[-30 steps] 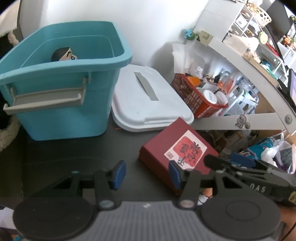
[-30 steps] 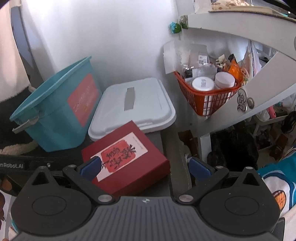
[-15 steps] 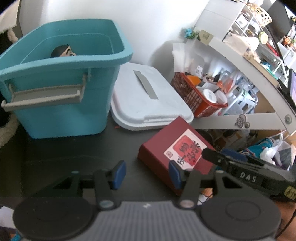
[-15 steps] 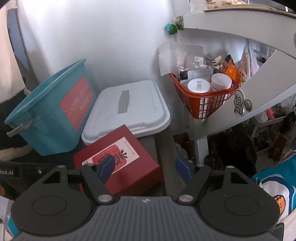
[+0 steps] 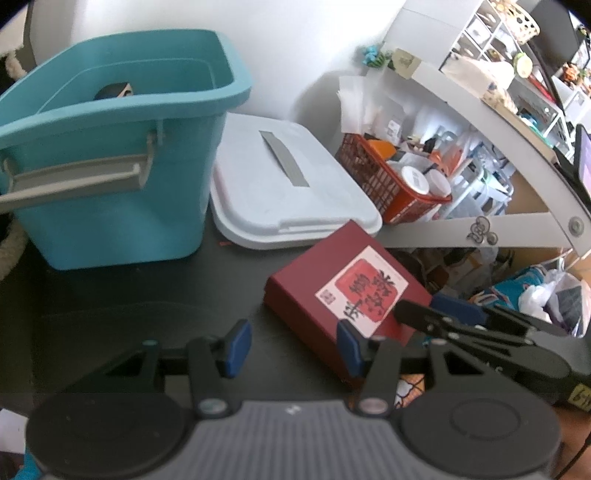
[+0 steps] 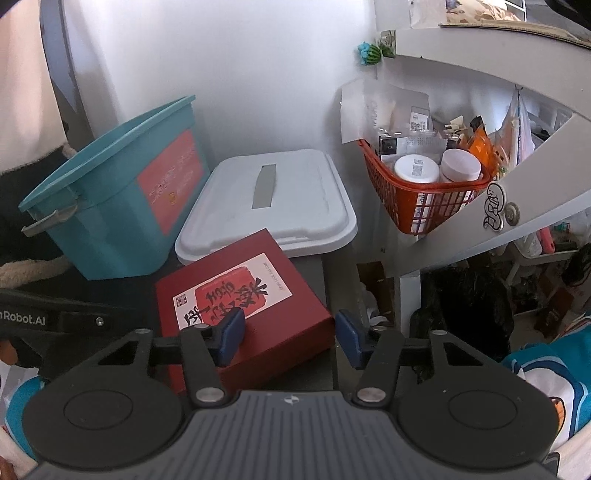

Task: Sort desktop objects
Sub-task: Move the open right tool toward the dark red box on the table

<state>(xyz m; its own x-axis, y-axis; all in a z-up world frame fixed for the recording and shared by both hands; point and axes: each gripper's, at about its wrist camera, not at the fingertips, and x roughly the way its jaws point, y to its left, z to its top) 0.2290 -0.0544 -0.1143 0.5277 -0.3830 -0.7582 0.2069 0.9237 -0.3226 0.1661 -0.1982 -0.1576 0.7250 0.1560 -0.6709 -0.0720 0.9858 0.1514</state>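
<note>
"Robot.AI" lettering on left tongs' arm

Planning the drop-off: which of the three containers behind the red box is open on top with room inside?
The teal bin; the white box is lidded, the red basket full.

An orange-red plastic mesh basket is seen hung at the slanted grey shelf frame, and it is packed with white-lidded jars, paper packets and orange sachets. A small green and blue trinket is fixed to the white wall above it. White drawer units are stacked on the shelf top. Below the frame, black bags and patterned teal fabric are heaped together.
</note>
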